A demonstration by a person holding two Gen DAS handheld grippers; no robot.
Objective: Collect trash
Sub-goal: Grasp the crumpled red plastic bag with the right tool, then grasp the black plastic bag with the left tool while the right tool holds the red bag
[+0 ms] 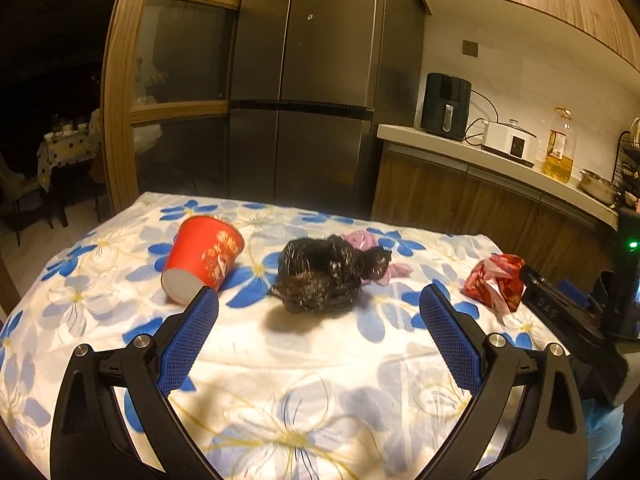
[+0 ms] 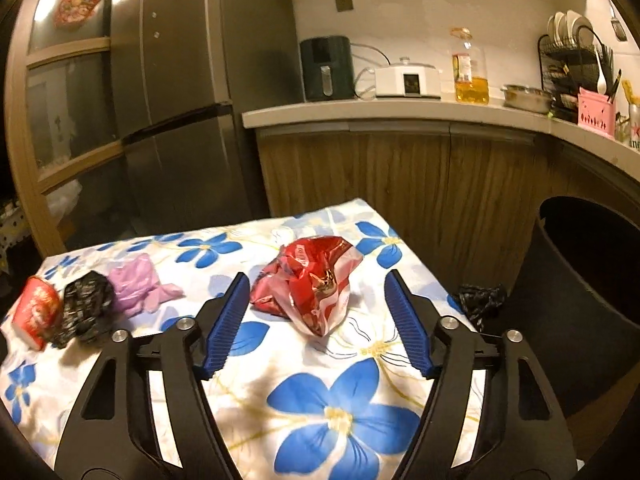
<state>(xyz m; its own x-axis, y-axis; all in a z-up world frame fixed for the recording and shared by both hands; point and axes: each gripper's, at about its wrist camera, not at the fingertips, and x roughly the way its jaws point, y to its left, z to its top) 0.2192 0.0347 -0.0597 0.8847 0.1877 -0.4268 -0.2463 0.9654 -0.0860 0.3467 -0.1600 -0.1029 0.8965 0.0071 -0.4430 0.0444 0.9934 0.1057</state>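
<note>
left gripper (image 1: 319, 296) spread wide over the flowered tablecloth (image 1: 280, 360), nothing between the blue pads (image 1: 188, 344), hovering near the black bag (image 1: 320, 276). black bag crumpled at the middle of the cloth, just beyond the open fingers. red cup (image 1: 202, 258) tipped on its side to the left of the black bag, white base toward the near side, close by the left fingertip. purple bag (image 1: 362, 240) lying behind the black bag on the far side, touching it. red wrapper (image 1: 496, 280) off to the right, near the table's right edge, with the right gripper's black body just beside it. right gripper (image 2: 316, 288) also wide open, holding nothing, fingers set either side of the red wrapper (image 2: 316, 284) but apart from it, the wrapper resting on the cloth. black bin (image 2: 592, 272) on the floor to the right of the table, mouth open, inside dark. another scrap of black plastic (image 2: 480, 300) at the table's right edge, between table and bin; cannot tell whether on the floor or hanging. counter (image 2: 400, 110) along the far wall with an air fryer (image 2: 326, 68), a white cooker (image 2: 408, 80) and a bottle of oil (image 2: 470, 68). fridge (image 1: 304, 80) at the far side behind the table.
</note>
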